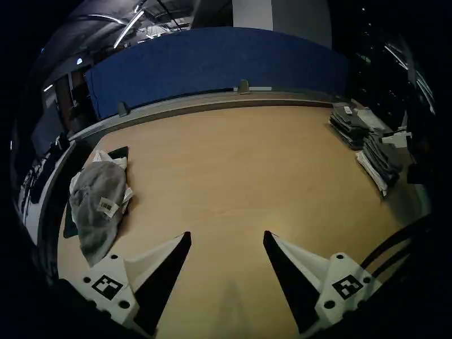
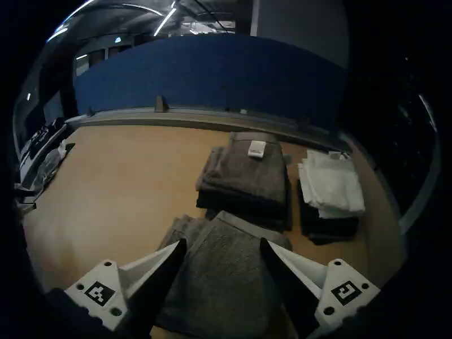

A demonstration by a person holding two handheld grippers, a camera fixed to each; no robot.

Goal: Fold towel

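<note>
Right gripper view: folded grey towel lies flat on the table at 6 o'clock, directly under the right gripper. Its fingers are spread wide, one over each side of the towel; nothing clamped between them, and contact with the cloth cannot be judged. Just beyond the towel, toward 12 o'clock, sits a grey stack of folded towels with a white tag on the top one. At 3 o'clock, white towels rest on darker folded ones. Blue partition runs along the far table edge from 10 to 2 o'clock. Left gripper view: left gripper hangs over bare tabletop at 6 o'clock, fingers wide apart, holding nothing. Crumpled grey towel lies at 8 to 9 o'clock near the table's edge, label facing up, heaped on white and dark cloth. It is well apart from the fingers. Two piles of folded cloth sit at 2 to 3 o'clock.
</note>
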